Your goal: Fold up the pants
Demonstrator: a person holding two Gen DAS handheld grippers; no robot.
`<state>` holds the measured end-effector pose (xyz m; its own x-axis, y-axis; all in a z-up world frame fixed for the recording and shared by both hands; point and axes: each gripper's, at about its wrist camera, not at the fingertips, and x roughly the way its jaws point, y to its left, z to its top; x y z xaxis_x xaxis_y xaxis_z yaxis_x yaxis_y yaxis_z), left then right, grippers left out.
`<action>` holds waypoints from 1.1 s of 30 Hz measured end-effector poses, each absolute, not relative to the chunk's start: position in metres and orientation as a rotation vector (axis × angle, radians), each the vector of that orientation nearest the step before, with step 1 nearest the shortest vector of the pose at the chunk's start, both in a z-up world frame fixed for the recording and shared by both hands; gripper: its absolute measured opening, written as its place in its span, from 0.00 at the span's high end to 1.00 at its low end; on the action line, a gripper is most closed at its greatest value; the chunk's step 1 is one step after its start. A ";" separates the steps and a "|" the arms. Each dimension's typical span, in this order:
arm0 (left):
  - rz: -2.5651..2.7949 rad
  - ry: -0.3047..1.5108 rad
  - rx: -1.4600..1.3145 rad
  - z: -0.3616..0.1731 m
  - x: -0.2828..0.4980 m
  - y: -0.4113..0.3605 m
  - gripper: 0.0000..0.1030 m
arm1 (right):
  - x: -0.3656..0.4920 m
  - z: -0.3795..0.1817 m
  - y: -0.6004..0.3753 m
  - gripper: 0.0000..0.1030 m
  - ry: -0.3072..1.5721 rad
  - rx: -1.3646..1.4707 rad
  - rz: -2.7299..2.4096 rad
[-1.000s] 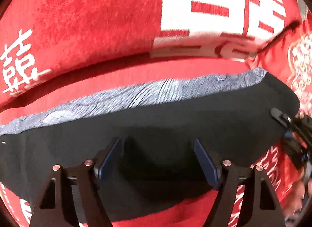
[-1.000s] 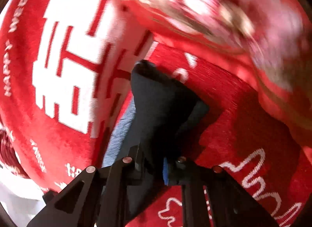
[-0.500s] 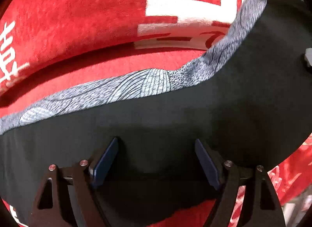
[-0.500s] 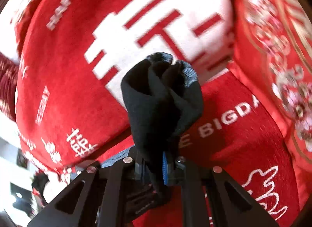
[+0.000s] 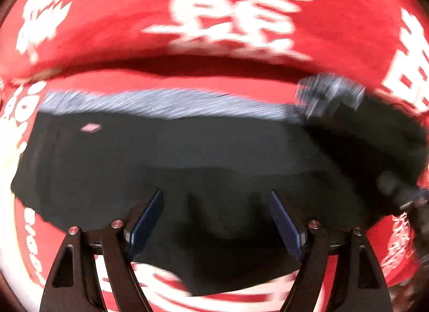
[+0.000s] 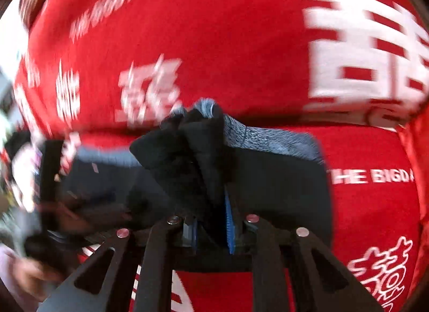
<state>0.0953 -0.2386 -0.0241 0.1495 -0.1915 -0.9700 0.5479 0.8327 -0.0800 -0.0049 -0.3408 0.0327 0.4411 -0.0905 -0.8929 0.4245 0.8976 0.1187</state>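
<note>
Left wrist view: the black pants are seen spread flat on a red blanket printed with white characters, their grey patterned waistband lying along the far edge of the garment. The left gripper is held above the dark cloth with its jaws spread wide; nothing is gripped between its blue pads. The picture is blurred by motion. Right wrist view: a bunched fold of the pants is seen standing up between the fingers of the right gripper, whose jaws have just been opening slightly while cloth is still pinched between them. The rest of the garment is laid across the red blanket beneath, and the left gripper is visible, blurred, at the left edge.
</note>
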 end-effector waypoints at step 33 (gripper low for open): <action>-1.012 1.516 0.324 -0.026 0.058 -0.304 0.96 | -0.121 0.018 -0.393 0.60 1.069 0.895 -0.393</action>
<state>0.0582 -0.3037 -0.0262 -0.2374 -0.3419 -0.9093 0.7084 0.5795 -0.4029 -0.1207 -0.3934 0.0185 0.4572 0.1309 -0.8797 0.6697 0.6002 0.4373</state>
